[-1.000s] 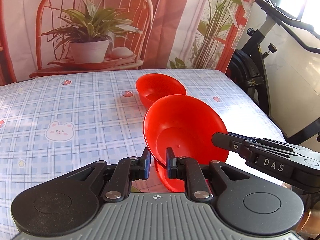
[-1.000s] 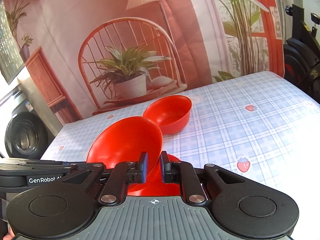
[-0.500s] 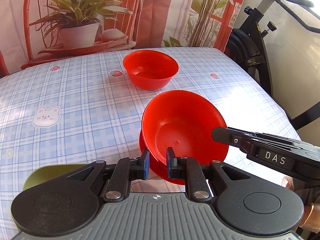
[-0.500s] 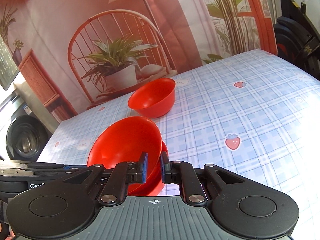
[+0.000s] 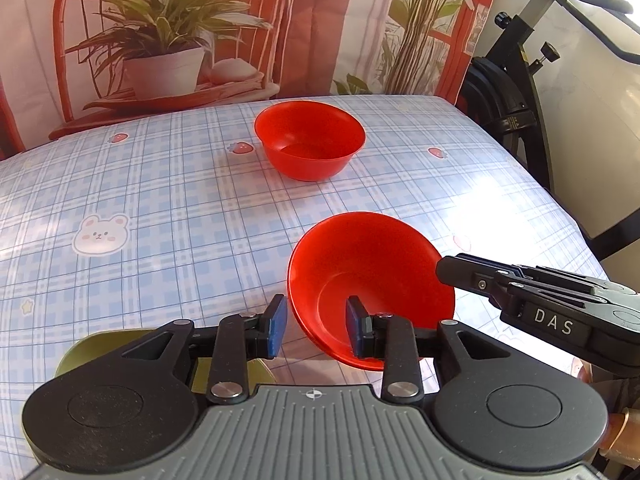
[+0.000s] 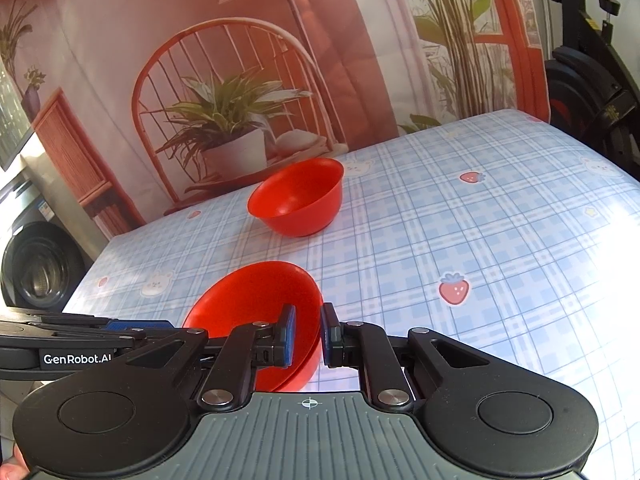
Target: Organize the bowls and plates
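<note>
Near glossy red plastic bowl (image 5: 370, 280) sits upright on the blue-checked tablecloth (image 5: 160, 208), nested in a second red bowl by the look of the doubled rim in the right view. Left gripper (image 5: 316, 326): jaws wide, straddling the bowl's near-left wall, gripping nothing. Right gripper (image 6: 308, 334): jaws narrow across the bowl's right rim; contact not certain. Far red bowl (image 5: 310, 144) lies well apart, straight ahead; either gripper is equally close to the stack.

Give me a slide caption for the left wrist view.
Left hand-held gripper open astride the near red bowl's rim; second red bowl beyond on checked tablecloth.
</note>
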Tool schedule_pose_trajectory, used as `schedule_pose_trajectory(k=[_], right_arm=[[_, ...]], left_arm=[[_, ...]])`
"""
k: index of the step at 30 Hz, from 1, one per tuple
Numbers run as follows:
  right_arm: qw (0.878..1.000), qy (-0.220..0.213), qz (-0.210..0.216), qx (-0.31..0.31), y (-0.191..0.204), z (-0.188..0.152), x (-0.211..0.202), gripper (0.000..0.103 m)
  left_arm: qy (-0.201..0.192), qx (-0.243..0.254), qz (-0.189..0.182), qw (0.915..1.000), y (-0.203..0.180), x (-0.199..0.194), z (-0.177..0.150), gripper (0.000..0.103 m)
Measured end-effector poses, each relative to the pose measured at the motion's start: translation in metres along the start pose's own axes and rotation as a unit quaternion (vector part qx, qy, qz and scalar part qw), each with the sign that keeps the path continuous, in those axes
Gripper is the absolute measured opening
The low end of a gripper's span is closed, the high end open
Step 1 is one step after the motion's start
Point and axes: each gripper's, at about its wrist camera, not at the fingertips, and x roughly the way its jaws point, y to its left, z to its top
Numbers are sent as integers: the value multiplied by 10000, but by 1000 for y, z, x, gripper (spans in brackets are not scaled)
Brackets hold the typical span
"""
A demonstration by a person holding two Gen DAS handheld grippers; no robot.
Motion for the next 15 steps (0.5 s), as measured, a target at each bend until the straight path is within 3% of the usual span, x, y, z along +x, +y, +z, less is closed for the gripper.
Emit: schedule_pose_trajectory(k=[15], right_arm=[[9966, -459, -363, -588, -2, 46, 4, 11]], left_arm=[[-885, -292, 110, 9956, 24, -21, 46, 33]])
